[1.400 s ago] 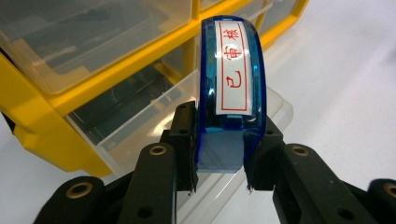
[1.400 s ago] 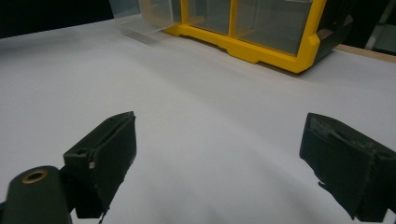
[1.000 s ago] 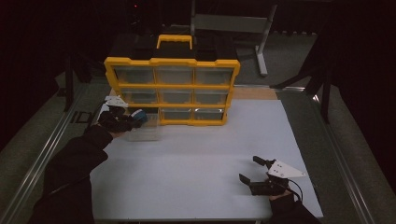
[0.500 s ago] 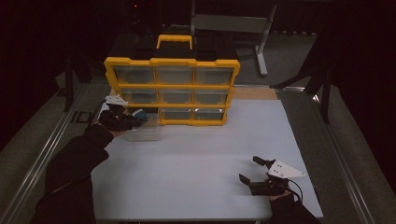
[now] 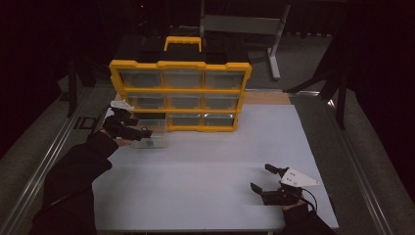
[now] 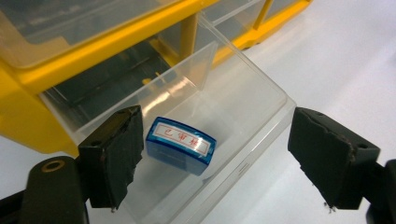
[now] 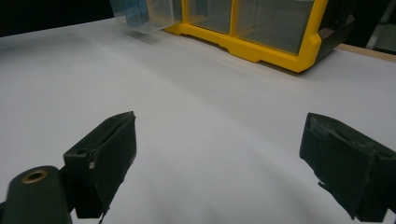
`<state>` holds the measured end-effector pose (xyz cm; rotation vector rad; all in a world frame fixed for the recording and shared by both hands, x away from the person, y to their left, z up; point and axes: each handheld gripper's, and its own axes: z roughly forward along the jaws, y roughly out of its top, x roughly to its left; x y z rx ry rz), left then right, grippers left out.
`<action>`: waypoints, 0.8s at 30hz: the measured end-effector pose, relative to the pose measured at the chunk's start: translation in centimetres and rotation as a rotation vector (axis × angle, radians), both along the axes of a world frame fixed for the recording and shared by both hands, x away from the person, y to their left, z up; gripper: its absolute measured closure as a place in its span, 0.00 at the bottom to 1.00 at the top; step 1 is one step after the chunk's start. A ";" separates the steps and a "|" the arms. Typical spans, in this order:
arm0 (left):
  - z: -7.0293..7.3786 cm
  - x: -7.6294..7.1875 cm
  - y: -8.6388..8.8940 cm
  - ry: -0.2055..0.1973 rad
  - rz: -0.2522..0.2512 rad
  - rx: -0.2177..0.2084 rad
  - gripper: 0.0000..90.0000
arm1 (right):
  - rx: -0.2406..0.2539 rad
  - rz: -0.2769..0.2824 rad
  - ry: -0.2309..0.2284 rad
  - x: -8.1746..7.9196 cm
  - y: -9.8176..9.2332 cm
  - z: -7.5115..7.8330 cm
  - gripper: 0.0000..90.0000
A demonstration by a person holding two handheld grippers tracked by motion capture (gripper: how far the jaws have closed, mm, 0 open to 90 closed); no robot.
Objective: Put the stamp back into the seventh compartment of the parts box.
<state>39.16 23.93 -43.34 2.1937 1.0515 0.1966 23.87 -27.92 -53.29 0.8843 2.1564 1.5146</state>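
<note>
Left tongs (image 6: 215, 154) spread wide, gripping nothing, poised over a clear plastic drawer (image 6: 243, 107) pulled out from the bottom-left slot of a yellow organizer (image 5: 180, 88). Inside the drawer, near the tongs-side wall, a small blue stamp-like block (image 6: 181, 144) lying on its side, white label with red characters facing up; long axis running across the drawer, from one black jaw toward the other, slightly tilted, closer to the jaw at the left of the left gripper view and apart from both. In the high view, left tongs (image 5: 142, 133) near the left edge of the white surface (image 5: 210, 166), just in front of the organizer's lower left corner, the drawer (image 5: 149, 142) jutting toward the near edge. Organizer set along the far edge of the surface, three rows of three clear drawers, black top with a yellow handle (image 5: 182, 43). Right tongs (image 7: 219, 163) likewise wide open and empty, low over bare surface, aimed toward the organizer (image 7: 261, 28) and the pulled-out drawer (image 7: 140, 16). In the high view, right tongs (image 5: 264, 178) near the near right corner of the surface, well apart from the organizer, grey three-cornered plate on top.
</note>
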 end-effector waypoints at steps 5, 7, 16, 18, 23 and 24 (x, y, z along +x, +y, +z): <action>0.2 -0.4 0.3 0.012 0.004 -0.040 0.08 | 0.000 0.000 -0.001 0.0 0.0 0.0 0.12; 0.3 -0.5 0.4 0.007 -0.008 -0.048 0.02 | 0.001 0.000 -0.001 0.0 0.0 0.0 0.12; 0.7 -1.5 0.9 -0.025 -0.017 -0.061 0.00 | 0.000 -0.001 0.001 0.0 0.0 0.0 0.12; 1.1 -1.7 1.2 -0.042 -0.010 -0.070 0.00 | -0.002 0.000 -0.001 0.0 0.0 0.0 0.12; 1.3 -2.1 1.2 -0.039 -0.030 -0.085 0.00 | 0.000 0.000 0.000 0.0 0.0 0.0 0.12; 1.4 -2.2 1.1 -0.043 -0.035 -0.081 0.00 | 0.001 0.000 0.001 0.0 0.0 0.0 0.12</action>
